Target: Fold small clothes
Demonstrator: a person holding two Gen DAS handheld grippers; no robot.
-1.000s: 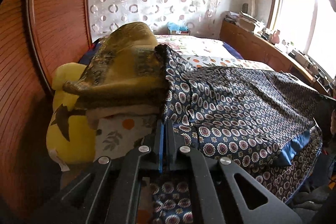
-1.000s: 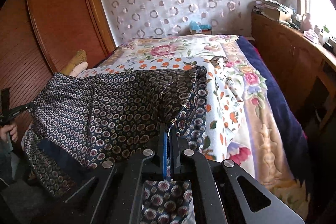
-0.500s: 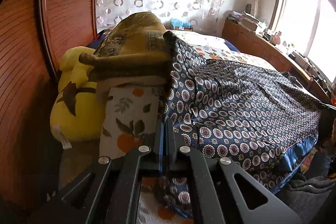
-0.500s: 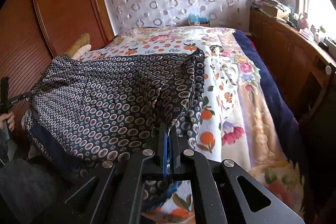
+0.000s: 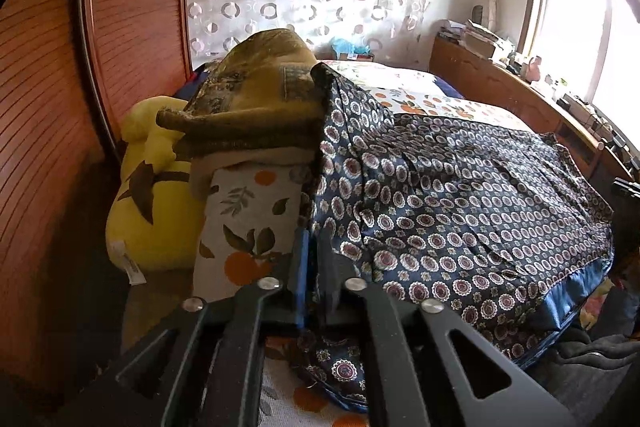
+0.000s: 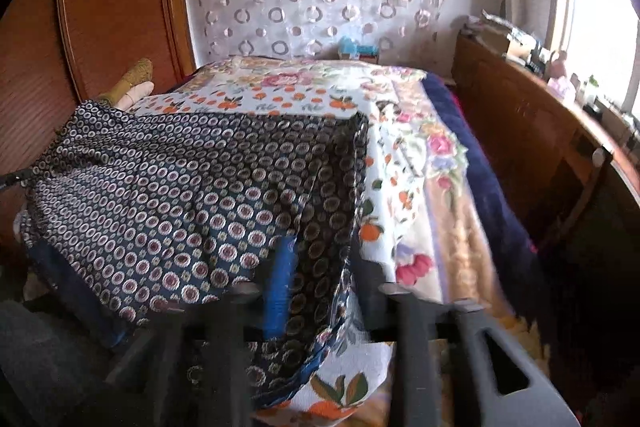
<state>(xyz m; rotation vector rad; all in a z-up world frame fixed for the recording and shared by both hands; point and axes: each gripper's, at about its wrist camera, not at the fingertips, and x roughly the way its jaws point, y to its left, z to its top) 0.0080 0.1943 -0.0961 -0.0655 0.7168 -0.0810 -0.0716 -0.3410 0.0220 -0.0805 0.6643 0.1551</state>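
Observation:
A dark blue garment with a round medallion print [image 5: 460, 195] lies spread over the near end of the bed; it also shows in the right wrist view [image 6: 180, 195]. My left gripper [image 5: 314, 239] is shut on the garment's near left corner, low at the bed's edge. My right gripper [image 6: 316, 259] has its jaws apart, blurred, with the garment's near right corner lying loose between them.
The bed carries a floral sheet with oranges [image 6: 400, 163]. A folded olive blanket [image 5: 256, 99] and a yellow plush toy [image 5: 152, 187] sit at the left by the wooden wardrobe [image 5: 48, 99]. A wooden dresser [image 6: 540, 131] runs along the right under the window.
Both grippers have come down and back toward the bed's near edge, laying the garment flatter. The right gripper's jaws have opened and let go of the cloth.

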